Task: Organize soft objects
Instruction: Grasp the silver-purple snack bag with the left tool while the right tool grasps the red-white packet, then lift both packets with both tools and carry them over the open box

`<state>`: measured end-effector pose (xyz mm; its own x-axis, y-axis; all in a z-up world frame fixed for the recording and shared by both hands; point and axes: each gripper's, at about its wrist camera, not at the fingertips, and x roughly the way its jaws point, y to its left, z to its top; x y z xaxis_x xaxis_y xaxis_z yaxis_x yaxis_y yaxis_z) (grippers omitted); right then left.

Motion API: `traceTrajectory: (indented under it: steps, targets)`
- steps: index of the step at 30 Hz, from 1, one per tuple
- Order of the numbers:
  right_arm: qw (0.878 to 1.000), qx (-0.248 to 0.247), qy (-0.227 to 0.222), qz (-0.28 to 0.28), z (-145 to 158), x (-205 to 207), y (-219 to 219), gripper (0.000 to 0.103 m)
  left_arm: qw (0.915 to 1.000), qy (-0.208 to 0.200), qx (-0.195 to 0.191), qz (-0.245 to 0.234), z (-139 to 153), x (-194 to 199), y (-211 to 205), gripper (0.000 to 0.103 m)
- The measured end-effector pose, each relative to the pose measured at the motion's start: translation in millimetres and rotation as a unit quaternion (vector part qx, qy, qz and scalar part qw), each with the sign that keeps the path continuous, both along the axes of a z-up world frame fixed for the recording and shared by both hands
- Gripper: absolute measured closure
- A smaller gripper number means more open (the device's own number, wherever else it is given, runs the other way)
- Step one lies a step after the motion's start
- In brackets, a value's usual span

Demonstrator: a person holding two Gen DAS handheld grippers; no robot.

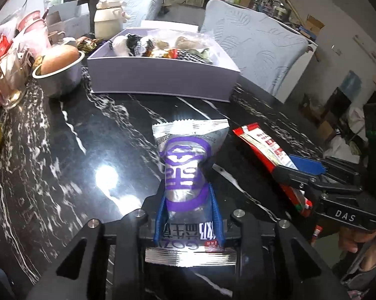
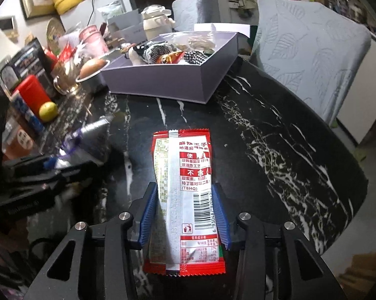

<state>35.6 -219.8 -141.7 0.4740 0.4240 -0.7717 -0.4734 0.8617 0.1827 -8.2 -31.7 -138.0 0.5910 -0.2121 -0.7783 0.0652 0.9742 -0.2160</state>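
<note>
My left gripper is clamped on the silver-and-purple snack packet, which sits in front of the lavender box on the black marble table. My right gripper grips the red-and-white snack packet, also in front of that box, which is already full of soft items.

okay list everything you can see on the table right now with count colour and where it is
silver packet: 1, silver and purple, near table edge, between left tool fingers
red packet: 1, red and white, on table, between right tool fingers
box: 1, lilac, far side, holds soft items
bowl: 1, metal, left of box, brown round thing inside
lemon: 1, yellow, far left
jug: 1, cream, behind box
table: 1, black marble
left tool: shut on silver packet
right tool: shut on red packet
</note>
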Motion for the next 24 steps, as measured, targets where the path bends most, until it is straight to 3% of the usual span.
traceTrajectory:
  steps: [6,19,24]
  targets:
    - [1.0,0.021,0.0,-0.001,5,-13,-6,0.061,1.0,-0.001,0.006,0.007,2,-15,-3,0.073]
    - [1.0,0.002,-0.005,0.024,2,-43,-1,0.061,0.9997,0.022,0.006,0.007,-7,-21,-7,0.072]
    - [1.0,-0.003,0.001,0.028,-3,-44,1,0.06,0.9991,0.012,0.041,-0.003,-9,-15,-15,0.072]
